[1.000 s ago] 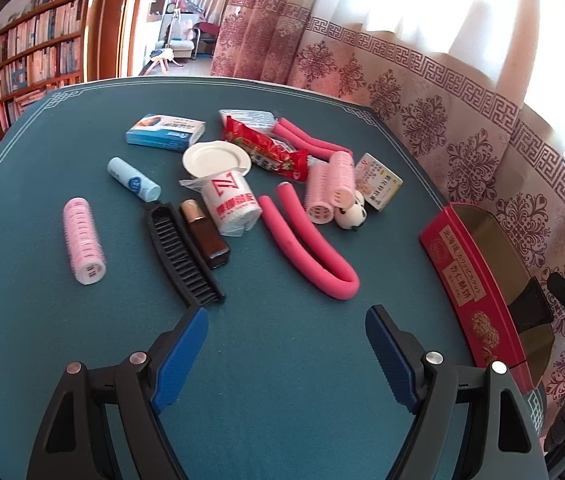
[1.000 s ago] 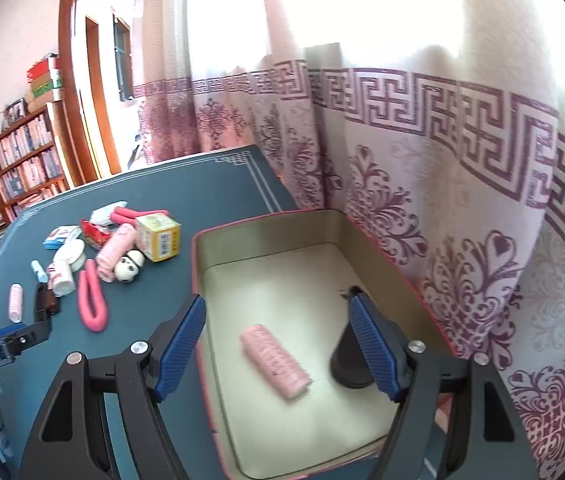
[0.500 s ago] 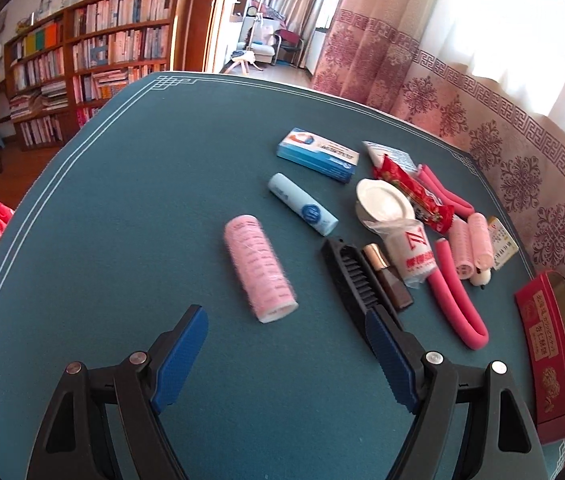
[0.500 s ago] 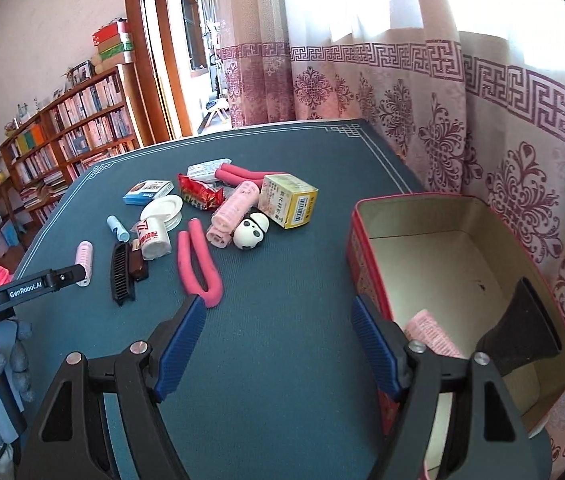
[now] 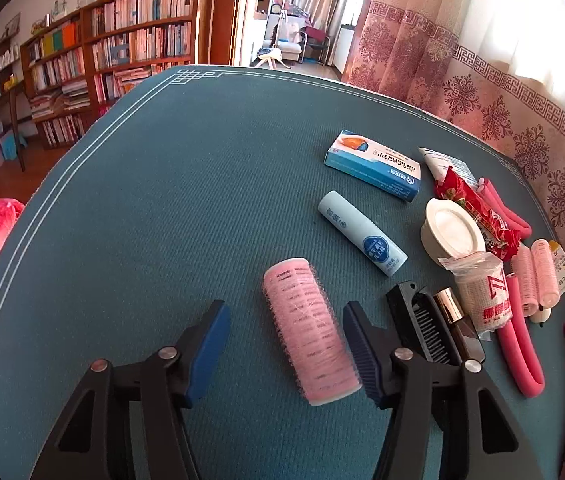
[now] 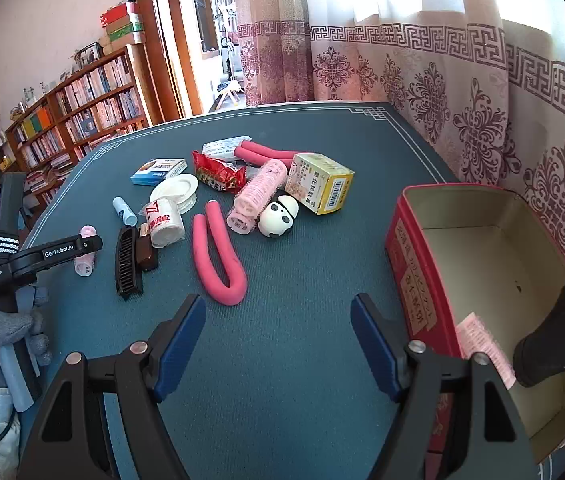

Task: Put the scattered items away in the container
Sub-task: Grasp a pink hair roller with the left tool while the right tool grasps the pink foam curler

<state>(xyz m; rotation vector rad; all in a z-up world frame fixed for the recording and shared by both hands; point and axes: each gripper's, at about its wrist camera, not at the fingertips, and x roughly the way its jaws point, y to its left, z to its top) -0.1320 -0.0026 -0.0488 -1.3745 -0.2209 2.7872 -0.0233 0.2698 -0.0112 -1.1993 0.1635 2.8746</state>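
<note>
A pink hair roller lies on the teal table between the jaws of my left gripper. The jaws are closing: the right pad is at the roller's side and a gap remains at the left pad. In the right wrist view the same left gripper hangs over that roller, held by a gloved hand. My right gripper is open over bare table, nothing in it. The red tin at right holds another pink roller and a black object.
Right of the roller lie a black comb, a brown bottle, a white tube and a blue box. A bent pink foam curler, a panda figure and a yellow box sit mid-table. Curtains hang behind.
My left gripper swung left from the pile, came down around the lone pink roller and narrowed its jaws. The right gripper swung from above the tin out over the table.
</note>
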